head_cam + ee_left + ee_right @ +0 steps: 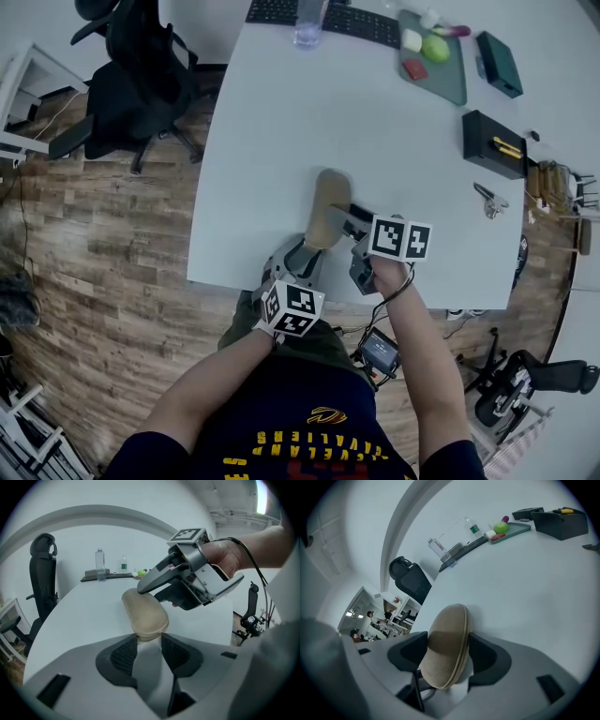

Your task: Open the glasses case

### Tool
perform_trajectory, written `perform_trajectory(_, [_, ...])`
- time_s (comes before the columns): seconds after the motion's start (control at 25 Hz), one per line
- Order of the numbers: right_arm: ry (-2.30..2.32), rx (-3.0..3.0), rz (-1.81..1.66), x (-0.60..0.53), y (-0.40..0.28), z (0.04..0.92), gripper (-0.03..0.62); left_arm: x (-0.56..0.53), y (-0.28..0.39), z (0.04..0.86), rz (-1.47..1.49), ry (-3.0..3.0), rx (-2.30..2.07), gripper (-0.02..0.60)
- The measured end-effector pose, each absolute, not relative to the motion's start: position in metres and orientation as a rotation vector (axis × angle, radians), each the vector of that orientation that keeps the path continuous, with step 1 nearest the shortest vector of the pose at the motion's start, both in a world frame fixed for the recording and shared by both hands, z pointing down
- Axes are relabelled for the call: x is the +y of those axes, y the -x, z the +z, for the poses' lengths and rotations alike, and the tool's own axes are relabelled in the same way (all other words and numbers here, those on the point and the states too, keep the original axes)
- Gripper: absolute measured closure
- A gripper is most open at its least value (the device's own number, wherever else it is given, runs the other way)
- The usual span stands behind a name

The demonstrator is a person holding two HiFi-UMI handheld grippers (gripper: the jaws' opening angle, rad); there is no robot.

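A tan oval glasses case (328,202) lies shut on the white table (281,122), near its front edge. My left gripper (309,251) reaches it from the near side. In the left gripper view the case's (145,613) rounded near end sits between the left gripper's (149,641) pads, which touch it on both sides. My right gripper (345,217) comes in from the right, its upper finger over the case's top (140,588). In the right gripper view the case (447,634) stands edge-on, clamped between the right gripper's (447,657) pads.
At the table's far side lie a keyboard (323,17), a clear bottle (309,23) and a green tray (450,80) with fruit. A teal box (499,64), a black box (492,142) and keys (489,199) are at the right. A black office chair (131,84) stands to the left.
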State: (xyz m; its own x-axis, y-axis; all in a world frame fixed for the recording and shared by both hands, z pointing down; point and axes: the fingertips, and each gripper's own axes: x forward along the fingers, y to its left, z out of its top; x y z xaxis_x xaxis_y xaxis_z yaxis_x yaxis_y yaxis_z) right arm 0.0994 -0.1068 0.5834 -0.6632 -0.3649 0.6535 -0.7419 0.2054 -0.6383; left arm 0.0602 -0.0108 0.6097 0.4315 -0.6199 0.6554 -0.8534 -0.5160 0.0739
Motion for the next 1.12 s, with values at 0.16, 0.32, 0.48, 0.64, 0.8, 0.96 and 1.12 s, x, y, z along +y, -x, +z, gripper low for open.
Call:
perform_trajectory(0.16, [-1.037,-2.127,1.442,-0.107,-0.1,0.584,0.306,-0.008,-0.056,0.61,0.812,-2.333,-1.233,0.522])
perform_trajectory(0.32, [-1.043,-2.125,1.439,-0.107,-0.1,0.584,0.305,-0.006,-0.06,0.606,0.747,-2.332,-1.2,0.421])
perform_trajectory(0.48, [-1.043,-2.122,1.435,-0.108,-0.1,0.583,0.306,-0.012,-0.062,0.608,0.739,-2.305,-1.196,0.353])
perform_trajectory(0.64, [-1.04,-2.124,1.434,-0.107,-0.1,0.583,0.306,-0.019,-0.066,0.606,0.739,-2.299,-1.203,0.351])
perform_trajectory(0.8, [-1.035,-2.122,1.436,-0.107,-0.101,0.583,0.306,-0.018,-0.066,0.606,0.768,-2.309,-1.218,0.363])
perform_trajectory(0.96, [-1.027,-2.124,1.434,-0.107,-0.1,0.583,0.306,-0.017,-0.065,0.606,0.771,-2.345,-1.193,0.373])
perform_trajectory(1.12, [-1.023,-2.123,1.435,-0.107,-0.1,0.584,0.306,-0.016,-0.065,0.607,0.778,-2.371,-1.169,0.382])
